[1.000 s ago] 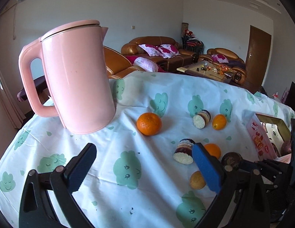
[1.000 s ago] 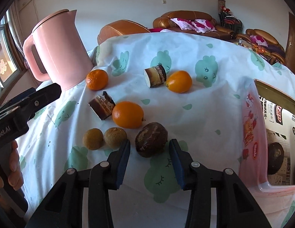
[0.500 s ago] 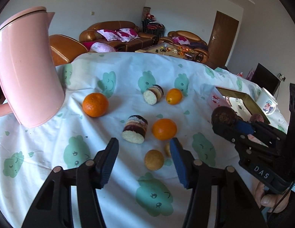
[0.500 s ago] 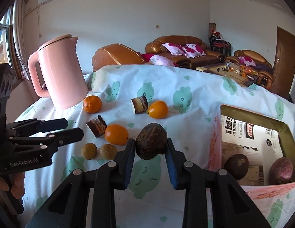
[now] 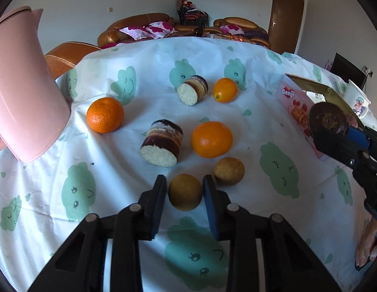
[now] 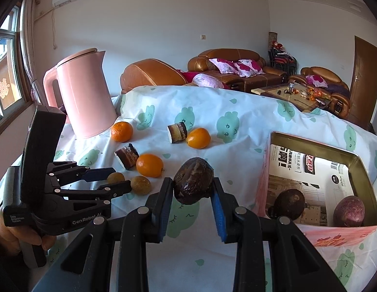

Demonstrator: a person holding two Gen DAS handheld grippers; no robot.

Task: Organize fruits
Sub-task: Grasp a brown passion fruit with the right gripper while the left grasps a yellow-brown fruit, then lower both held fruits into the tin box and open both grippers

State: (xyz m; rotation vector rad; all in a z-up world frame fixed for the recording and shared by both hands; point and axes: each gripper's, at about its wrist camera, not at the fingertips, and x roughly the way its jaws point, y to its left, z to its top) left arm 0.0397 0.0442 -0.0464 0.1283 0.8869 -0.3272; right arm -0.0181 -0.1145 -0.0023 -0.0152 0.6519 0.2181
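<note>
On a table draped in a white cloth [image 5: 261,126] printed with green cartoon shapes, the right gripper [image 6: 192,194] is clamped on a dark, wrinkled passion fruit [image 6: 193,184], held clear of the cloth just left of an open pink box [image 6: 334,239]. Two more dark round fruits lie inside that box, one brownish [image 6: 289,204] at its near left and one purplish [image 6: 349,210] at its near right, on printed paper lining the bottom. The left gripper [image 5: 185,193] sits low over the cloth with its blue-padded fingers set on either side of a small tan round fruit [image 5: 185,191]; the jaws stand close to the fruit, a thin gap showing on each side, so they are parted and not yet closed on it. A second tan fruit [image 5: 229,171] rests just right of it, near but apart. Beyond these lie an orange [image 5: 211,139] and, just to its left, a cut roll of layered cake [image 5: 161,142] lying on its side with its pale face toward the camera. Farther back a second cake piece [image 5: 192,89] lies beside a smaller orange [image 5: 224,90], and a third orange [image 5: 105,114] sits off to the left, near the base of a pink kettle [image 5: 20,97]. Brown leather sofas [image 6: 237,67] with pink cushions fill the room behind the table.
</note>
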